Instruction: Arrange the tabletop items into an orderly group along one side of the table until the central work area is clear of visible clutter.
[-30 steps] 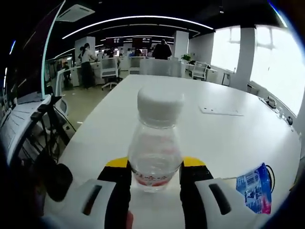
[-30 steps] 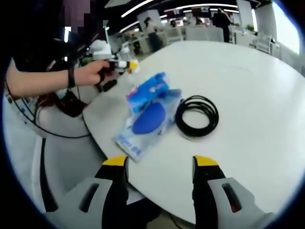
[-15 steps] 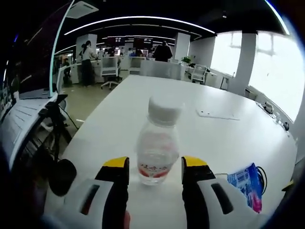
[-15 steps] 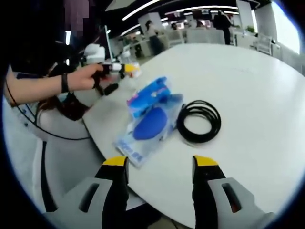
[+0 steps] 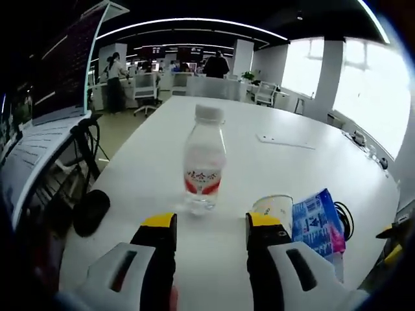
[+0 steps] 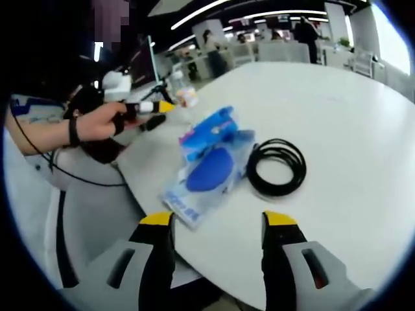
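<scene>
Open-plan office, one white round surface (image 5: 305,175). One water bottle (image 5: 204,162) stands upright near the surface edge, white cap, red label with white writing too small to read. Left gripper (image 5: 211,223): fingers apart, bottle just ahead, not touching. One paper cup (image 5: 273,207) beside one blue packet (image 5: 316,220), print illegible. Right gripper (image 6: 217,223): fingers apart above one blue pouch (image 6: 207,170) and one black cable coil (image 6: 277,167).
</scene>
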A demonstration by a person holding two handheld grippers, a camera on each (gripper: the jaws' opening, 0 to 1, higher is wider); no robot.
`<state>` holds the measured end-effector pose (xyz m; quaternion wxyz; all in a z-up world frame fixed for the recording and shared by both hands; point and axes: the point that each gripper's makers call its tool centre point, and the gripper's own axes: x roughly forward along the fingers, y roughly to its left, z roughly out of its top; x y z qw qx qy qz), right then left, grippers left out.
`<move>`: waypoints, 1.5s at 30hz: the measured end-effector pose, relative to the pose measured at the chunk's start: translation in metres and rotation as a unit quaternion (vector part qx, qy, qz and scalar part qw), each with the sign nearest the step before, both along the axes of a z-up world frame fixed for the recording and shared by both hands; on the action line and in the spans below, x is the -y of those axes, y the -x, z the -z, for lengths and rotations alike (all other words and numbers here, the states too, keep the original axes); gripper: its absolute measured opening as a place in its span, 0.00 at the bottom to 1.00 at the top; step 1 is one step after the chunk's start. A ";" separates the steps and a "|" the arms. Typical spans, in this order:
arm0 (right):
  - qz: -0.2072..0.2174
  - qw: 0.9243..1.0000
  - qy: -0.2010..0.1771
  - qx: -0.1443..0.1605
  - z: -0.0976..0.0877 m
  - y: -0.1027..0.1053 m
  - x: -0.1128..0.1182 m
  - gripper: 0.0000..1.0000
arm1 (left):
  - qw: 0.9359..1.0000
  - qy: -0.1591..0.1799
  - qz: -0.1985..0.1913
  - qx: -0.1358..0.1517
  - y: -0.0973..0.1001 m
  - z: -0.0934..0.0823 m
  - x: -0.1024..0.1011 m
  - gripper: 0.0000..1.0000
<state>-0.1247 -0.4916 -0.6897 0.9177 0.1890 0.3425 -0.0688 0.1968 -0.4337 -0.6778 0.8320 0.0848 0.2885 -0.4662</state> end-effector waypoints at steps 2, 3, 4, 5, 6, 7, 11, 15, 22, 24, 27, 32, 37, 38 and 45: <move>-0.001 1.000 0.000 0.001 0.000 0.001 0.000 0.52 | 1.000 -0.005 0.005 -0.003 0.007 0.004 -0.005 0.41; -0.001 1.000 0.000 0.001 0.001 0.001 0.001 0.52 | 1.000 -0.006 0.009 -0.008 0.012 0.006 -0.008 0.41; 0.000 1.000 0.000 0.002 0.001 0.001 0.001 0.52 | 1.000 -0.006 0.011 -0.018 0.017 0.009 -0.010 0.41; 0.001 1.000 0.000 0.003 0.001 0.001 0.002 0.52 | 1.000 -0.010 0.012 -0.021 0.021 0.012 -0.014 0.42; 0.002 1.000 -0.001 0.005 0.001 0.001 0.002 0.52 | 1.000 -0.013 0.015 -0.020 0.025 0.015 -0.015 0.42; 0.003 1.000 -0.001 0.005 0.000 0.001 0.003 0.52 | 0.999 -0.015 0.019 -0.022 0.029 0.017 -0.017 0.41; 0.002 1.000 -0.002 0.007 0.001 0.001 0.004 0.52 | 0.999 -0.019 0.024 -0.039 0.044 0.027 -0.022 0.41; -0.001 1.000 -0.003 0.006 0.002 0.002 0.003 0.52 | 0.998 -0.016 0.022 -0.052 0.051 0.031 -0.019 0.40; -0.001 1.000 -0.005 0.004 0.004 0.006 0.000 0.52 | 0.998 -0.010 0.038 -0.053 0.055 0.028 0.001 0.40; 0.000 1.000 -0.005 0.003 0.004 0.007 0.000 0.52 | 0.998 -0.010 0.045 -0.051 0.056 0.027 0.005 0.40; 0.004 1.000 -0.006 0.003 0.005 0.011 0.000 0.52 | 0.997 -0.008 0.055 -0.053 0.058 0.027 0.011 0.40; 0.009 1.000 -0.008 0.000 0.007 0.017 0.000 0.52 | 0.996 -0.005 0.063 -0.069 0.062 0.031 0.021 0.40; 0.015 1.000 -0.010 -0.002 0.007 0.023 0.000 0.52 | 0.994 -0.005 0.070 -0.078 0.068 0.034 0.029 0.41; 0.017 1.000 -0.010 -0.002 0.007 0.024 0.001 0.52 | 0.994 -0.005 0.073 -0.079 0.069 0.035 0.032 0.41; 0.024 1.000 -0.012 -0.006 0.010 0.031 0.000 0.52 | 0.993 -0.004 0.080 -0.086 0.073 0.037 0.043 0.42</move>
